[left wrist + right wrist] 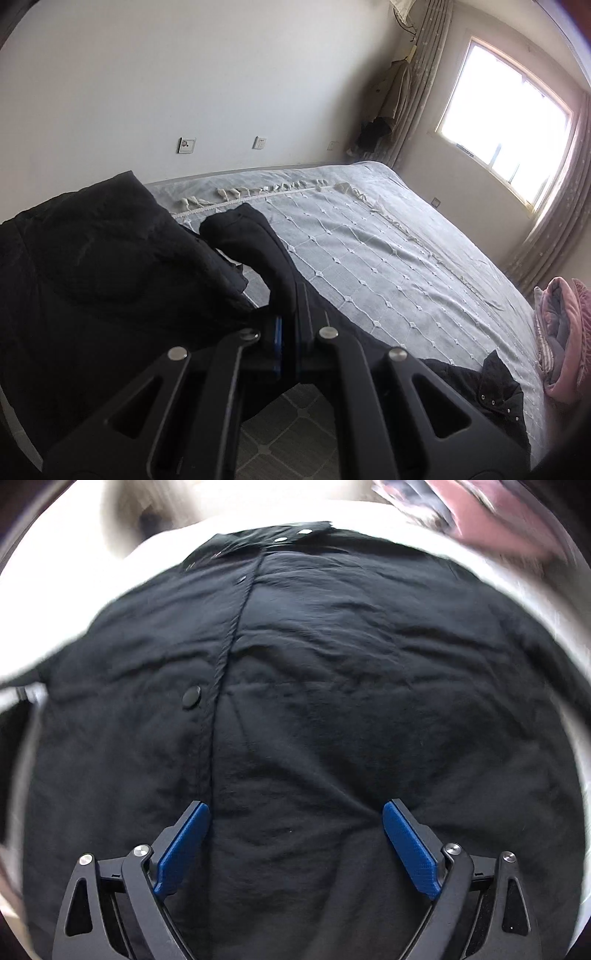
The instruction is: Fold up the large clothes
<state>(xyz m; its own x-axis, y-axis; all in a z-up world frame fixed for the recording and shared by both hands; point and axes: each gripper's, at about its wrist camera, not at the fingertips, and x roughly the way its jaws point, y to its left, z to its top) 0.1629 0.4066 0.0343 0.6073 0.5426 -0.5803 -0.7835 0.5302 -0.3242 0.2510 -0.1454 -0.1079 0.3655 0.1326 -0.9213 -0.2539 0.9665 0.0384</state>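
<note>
A large black padded jacket (332, 686) with snap buttons lies spread on the bed. My left gripper (288, 325) is shut on a black fold of the jacket (258, 243), likely a sleeve or hem, lifted above the bedspread; more black fabric (92, 277) bulges at the left. In the right wrist view, my right gripper (295, 842) hovers close over the jacket's front, pointing steeply down. Its blue pads (184, 845) stand wide apart with only flat fabric beneath them, right of the button placket (221, 672).
The bed (388, 258) has a grey quilted cover with white tassel trim. A pink and grey folded blanket (561, 332) lies at its right edge. A white wall with sockets (186, 144) is behind, and a curtained window (506, 129) at the right. Tiled floor (288, 435) shows below the gripper.
</note>
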